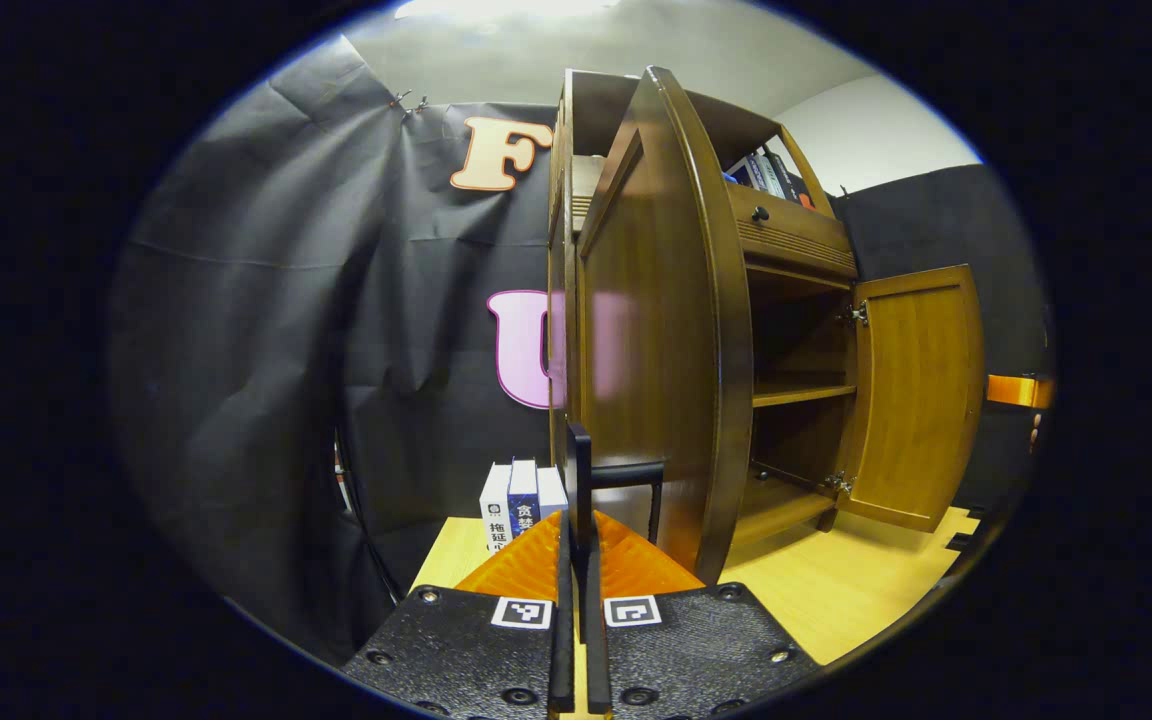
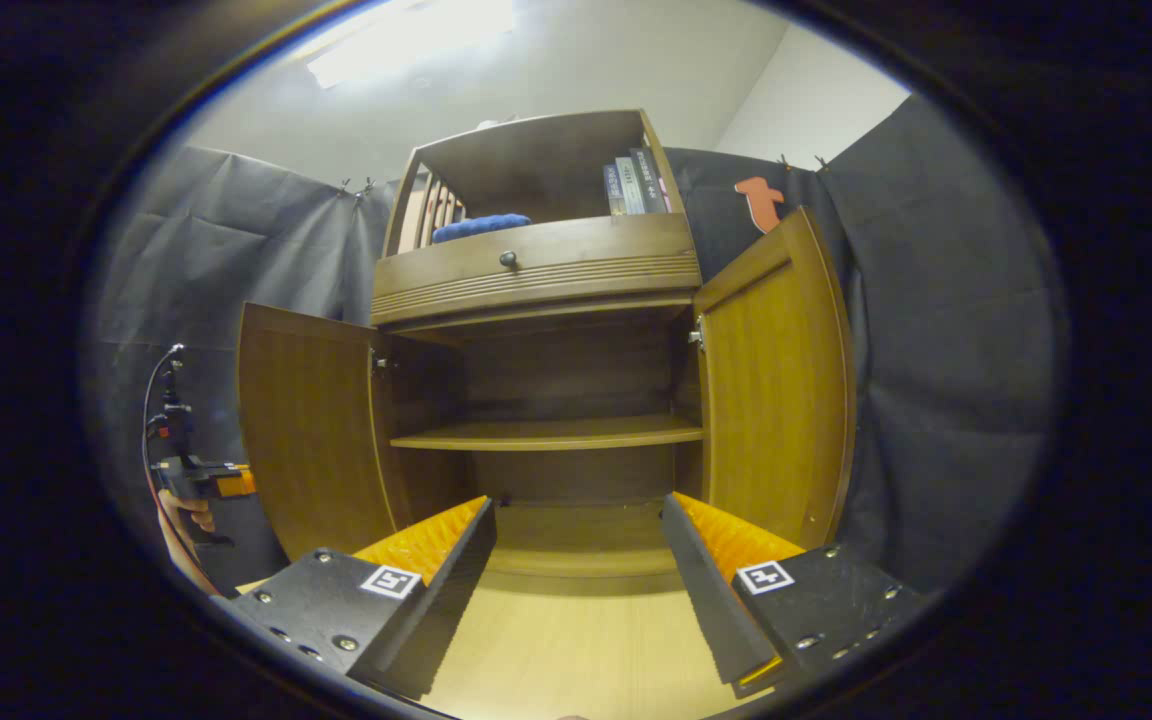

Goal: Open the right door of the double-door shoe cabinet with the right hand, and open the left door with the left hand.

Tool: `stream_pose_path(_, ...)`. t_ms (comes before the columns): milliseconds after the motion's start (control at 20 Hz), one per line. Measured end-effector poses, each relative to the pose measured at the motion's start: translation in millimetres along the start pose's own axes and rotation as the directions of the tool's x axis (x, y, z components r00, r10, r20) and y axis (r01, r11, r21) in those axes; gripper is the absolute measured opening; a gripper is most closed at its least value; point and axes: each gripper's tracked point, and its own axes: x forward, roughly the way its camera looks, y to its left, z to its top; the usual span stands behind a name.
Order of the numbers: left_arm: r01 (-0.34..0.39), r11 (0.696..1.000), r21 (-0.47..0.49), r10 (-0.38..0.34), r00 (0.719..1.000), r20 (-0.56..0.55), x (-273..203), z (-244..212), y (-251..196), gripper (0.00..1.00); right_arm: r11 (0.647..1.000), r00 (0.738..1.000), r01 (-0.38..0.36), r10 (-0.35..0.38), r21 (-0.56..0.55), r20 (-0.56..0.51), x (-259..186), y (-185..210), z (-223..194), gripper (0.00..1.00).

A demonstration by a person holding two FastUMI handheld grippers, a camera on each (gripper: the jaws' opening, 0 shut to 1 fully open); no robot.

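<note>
Left gripper view: the left tool (image 1: pixel 577 560) has its two fingers clenched on a thin dark handle (image 1: pixel 578 480) of the left door (image 1: pixel 651 330), which stands just ahead of it, seen nearly edge-on and swung well out.
Right gripper view: the right tool (image 2: pixel 576 565) is released, fingers spread wide with nothing between them, facing the shoe cabinet (image 2: pixel 546 270) straight ahead.
Right door: (image 2: pixel 776 380) stands open, ahead and to the right of the right tool's right finger.
Cabinet inside: the shelf (image 2: pixel 551 433) lies bare ahead between the right tool's fingers.
Step in hand: I judge both doors open; the left pull is at or near its end.
Next move: likely the left tool lets go of the handle and backs straight off without nudging the door.
</note>
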Motion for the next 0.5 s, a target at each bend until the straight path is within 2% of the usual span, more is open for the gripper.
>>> stream_pose_path(200, 0.038, 0.999, -0.003, -0.038, 0.999, 0.002, 1, 2, 8, 0.04, 1.000, 1.000, -0.015, 0.015, -0.001, -0.005, 3, 10, -5, 0.99)
stream_pose_path(500, 0.052, 0.999, -0.001, -0.052, 0.999, 0.007, 1, 4, 10, 0.04, 0.999, 0.999, -0.034, 0.033, -0.015, -0.021, 7, 20, -12, 0.99)
